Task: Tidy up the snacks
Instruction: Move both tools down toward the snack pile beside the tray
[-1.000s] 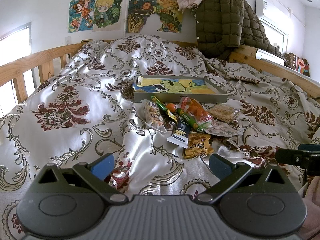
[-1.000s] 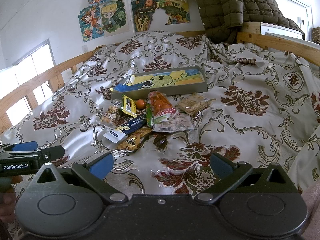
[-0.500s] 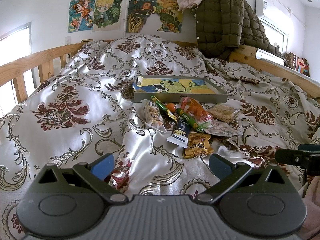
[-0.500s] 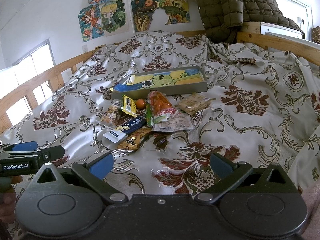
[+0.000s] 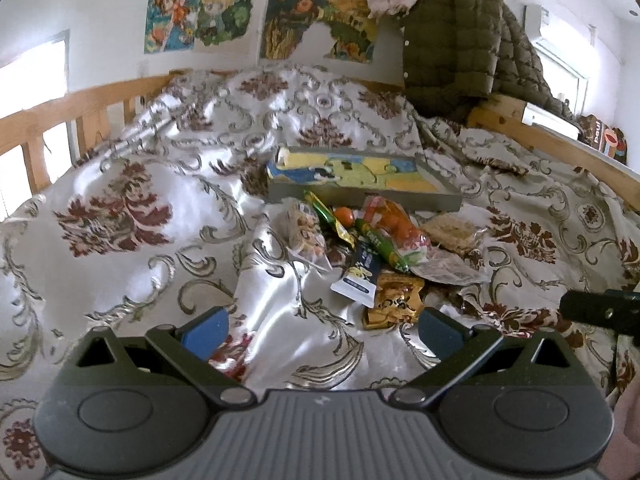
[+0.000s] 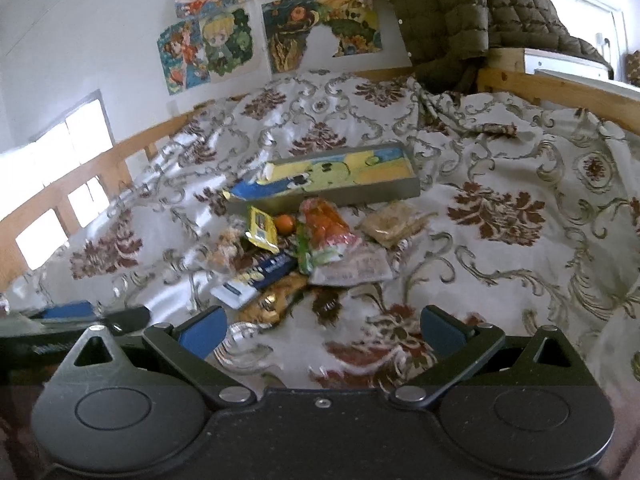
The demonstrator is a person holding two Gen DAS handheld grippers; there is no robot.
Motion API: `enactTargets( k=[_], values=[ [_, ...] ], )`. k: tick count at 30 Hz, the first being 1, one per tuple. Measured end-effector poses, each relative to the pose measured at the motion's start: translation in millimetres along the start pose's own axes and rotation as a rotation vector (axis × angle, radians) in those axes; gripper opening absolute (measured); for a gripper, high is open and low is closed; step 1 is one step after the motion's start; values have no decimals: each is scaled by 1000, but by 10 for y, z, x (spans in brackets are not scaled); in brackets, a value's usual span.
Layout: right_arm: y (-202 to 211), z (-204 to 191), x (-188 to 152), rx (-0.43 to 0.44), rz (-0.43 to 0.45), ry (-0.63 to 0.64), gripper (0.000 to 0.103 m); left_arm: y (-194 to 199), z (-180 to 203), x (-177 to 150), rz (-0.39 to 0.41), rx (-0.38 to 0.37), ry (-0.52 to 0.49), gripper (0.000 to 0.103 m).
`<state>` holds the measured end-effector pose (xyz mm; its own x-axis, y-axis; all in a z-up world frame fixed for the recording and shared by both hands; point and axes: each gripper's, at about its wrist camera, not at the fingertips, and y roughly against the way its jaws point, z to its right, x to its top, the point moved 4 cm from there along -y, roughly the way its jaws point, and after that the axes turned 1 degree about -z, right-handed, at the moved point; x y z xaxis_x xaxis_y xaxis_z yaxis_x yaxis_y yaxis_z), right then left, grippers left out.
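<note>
Snacks (image 5: 372, 248) lie ahead of your left gripper (image 5: 324, 326) — slightly right; right gripper (image 6: 320, 330) nearer. Both spread apart, empty. Tray (image 5: 360, 196) beyond.

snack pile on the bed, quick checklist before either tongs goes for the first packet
1. Left tongs open with nothing held: ok.
2. Right tongs open with nothing held: ok.
3. Tray has room for snacks: ok, though a picture sheet lines it.
4. Gold packet at the near edge is unobstructed: ok.
5. Blue packet lies free: not ok, the green stick overlaps its far end.
6. Bedspread flat under the pile: not ok, it is wrinkled.
</note>
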<state>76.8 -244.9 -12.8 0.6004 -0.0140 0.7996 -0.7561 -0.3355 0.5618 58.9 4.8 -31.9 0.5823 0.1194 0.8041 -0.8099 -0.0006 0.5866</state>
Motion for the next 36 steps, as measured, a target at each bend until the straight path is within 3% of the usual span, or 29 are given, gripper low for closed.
enactTargets(
  k=[4, 10, 14, 24, 28, 36],
  values=[
    [-91, 52, 93, 11, -2, -13, 102, -149, 26, 78, -29, -3, -11, 103],
    [-275, 87, 258, 2, -13, 93, 102, -366, 77, 245, -51, -17, -75, 103],
    [-468, 200, 381, 26, -38, 113, 102, -568, 135, 367, -83, -58, -108, 103],
    [-1041, 317, 654, 85, -82, 150, 102, -1068, 430, 502, -131, -179, -315, 103],
    [-1275, 334, 735, 115, -88, 158, 102, -1255, 471, 519, -178, -240, -327, 103],
    [-1907, 356, 945, 178, -102, 237, 102, -1611, 481, 552, -253, -291, -332, 103]
  ],
)
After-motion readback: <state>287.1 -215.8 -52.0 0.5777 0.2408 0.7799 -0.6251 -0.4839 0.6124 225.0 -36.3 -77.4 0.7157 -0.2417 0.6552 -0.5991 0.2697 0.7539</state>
